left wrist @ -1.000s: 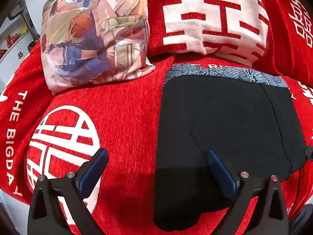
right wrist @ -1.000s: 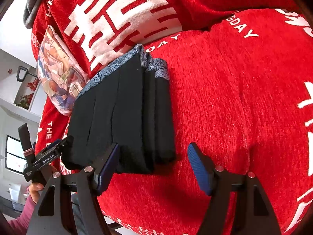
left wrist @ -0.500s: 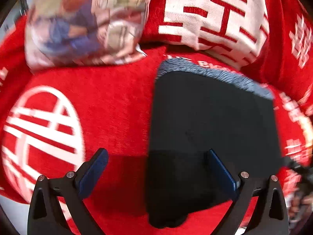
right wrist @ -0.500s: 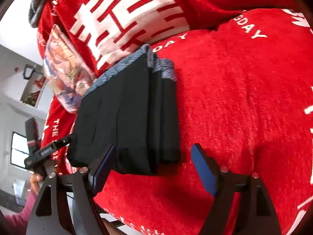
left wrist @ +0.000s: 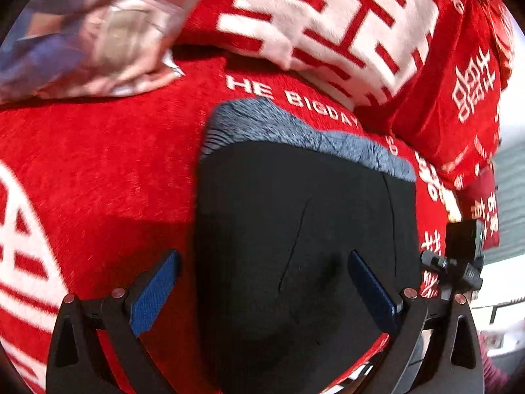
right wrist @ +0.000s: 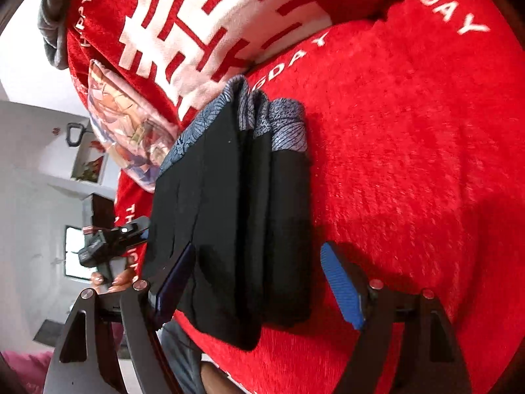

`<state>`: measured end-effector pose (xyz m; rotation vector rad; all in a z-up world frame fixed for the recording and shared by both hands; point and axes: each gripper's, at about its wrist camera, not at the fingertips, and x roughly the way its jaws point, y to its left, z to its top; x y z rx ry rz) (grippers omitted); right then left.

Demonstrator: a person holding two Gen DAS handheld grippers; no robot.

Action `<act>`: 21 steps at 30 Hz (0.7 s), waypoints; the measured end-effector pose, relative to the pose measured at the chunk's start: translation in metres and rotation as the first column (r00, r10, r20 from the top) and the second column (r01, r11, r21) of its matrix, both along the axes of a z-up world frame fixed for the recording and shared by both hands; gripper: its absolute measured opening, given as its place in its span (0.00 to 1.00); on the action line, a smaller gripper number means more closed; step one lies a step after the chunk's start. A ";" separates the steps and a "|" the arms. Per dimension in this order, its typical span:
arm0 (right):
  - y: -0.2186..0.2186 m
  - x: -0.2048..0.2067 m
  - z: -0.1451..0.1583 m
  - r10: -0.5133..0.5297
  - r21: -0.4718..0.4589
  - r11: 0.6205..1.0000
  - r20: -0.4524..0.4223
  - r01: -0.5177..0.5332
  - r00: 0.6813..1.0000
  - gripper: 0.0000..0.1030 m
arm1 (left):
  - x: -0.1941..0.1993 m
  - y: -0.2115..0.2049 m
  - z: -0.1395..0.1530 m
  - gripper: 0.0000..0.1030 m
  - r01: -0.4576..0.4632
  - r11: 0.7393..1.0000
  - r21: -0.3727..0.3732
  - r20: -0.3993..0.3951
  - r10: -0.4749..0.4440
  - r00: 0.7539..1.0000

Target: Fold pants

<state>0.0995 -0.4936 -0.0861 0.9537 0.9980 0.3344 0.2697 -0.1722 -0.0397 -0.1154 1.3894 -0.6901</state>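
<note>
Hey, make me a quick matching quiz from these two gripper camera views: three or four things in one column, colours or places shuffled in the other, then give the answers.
Things:
1. folded pants
2. waistband
3. sofa cover
4. picture cushion

Descriptions:
A. red with white lettering
B. black, stacked in layers
C. blue-grey pattern, along the pants' far edge
D. pale printed artwork, propped left of the pants

Pairs: 1-B, 2-C, 3-A, 4-D

"HE BIGDAY" in white on red seat cover [left wrist: 98, 170], large white double-happiness sign on red cushion [left wrist: 328, 26]
</note>
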 end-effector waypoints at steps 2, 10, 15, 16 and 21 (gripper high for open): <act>0.001 0.007 -0.004 0.032 0.041 0.999 0.022 -0.033 0.999 0.80 | -0.001 -0.008 -0.006 0.98 0.033 0.999 0.026 0.010 -0.034 0.999; 0.008 0.029 -0.010 0.073 0.033 0.997 0.026 -0.073 0.997 0.77 | -0.005 -0.022 -0.011 0.98 0.119 0.991 0.062 0.020 -0.120 0.993; 0.012 0.029 -0.001 0.046 0.023 0.999 -0.005 -0.045 0.999 0.54 | -0.019 -0.024 0.003 0.74 0.115 0.993 0.025 0.059 -0.116 0.991; 0.014 0.027 0.004 0.042 0.026 0.999 0.000 -0.042 0.999 0.52 | -0.021 -0.023 0.008 0.70 0.101 0.995 0.015 0.062 -0.102 0.993; 0.015 0.013 0.025 0.016 0.100 0.995 0.029 -0.019 0.999 0.45 | -0.036 -0.016 0.038 0.69 0.089 0.995 -0.042 0.064 -0.086 0.994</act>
